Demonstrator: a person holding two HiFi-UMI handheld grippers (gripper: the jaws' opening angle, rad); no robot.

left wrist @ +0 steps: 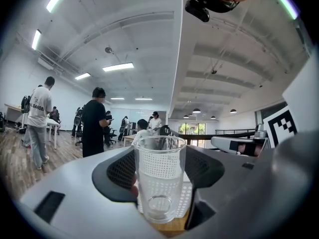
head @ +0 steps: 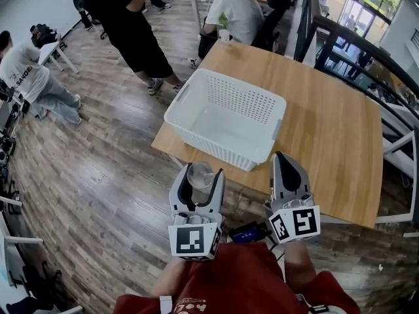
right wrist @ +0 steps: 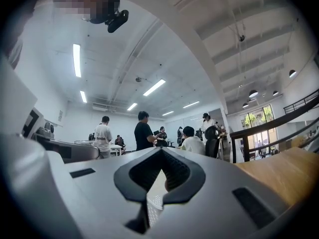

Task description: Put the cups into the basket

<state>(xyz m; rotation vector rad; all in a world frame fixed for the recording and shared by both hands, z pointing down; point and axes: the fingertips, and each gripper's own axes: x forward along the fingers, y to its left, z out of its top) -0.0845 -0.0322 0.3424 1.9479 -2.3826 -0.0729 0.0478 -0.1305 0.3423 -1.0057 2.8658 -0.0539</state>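
Your left tongs are clamped on a clear cup: the dark pads sit against its two sides, and it stands upright between them, mouth up. Seen from your head, the cup hangs over the wood floor, just short of the counter's near edge and near the front wall of the basket. In the left gripper view the basket's dotted wall shows through the glass.

Your right tongs have their jaws drawn together with nothing held between them. Only a thin slit stays below the tips, and a scrap of the perforated wall shows in it. From above, their tip lies just beside the basket's near right corner.

The white basket sits on the near left corner of the wooden counter, close to the edge.

Beyond the counter a person in black stands on the floor, and a seated person in white is at the far end. A dark railing runs along the right.
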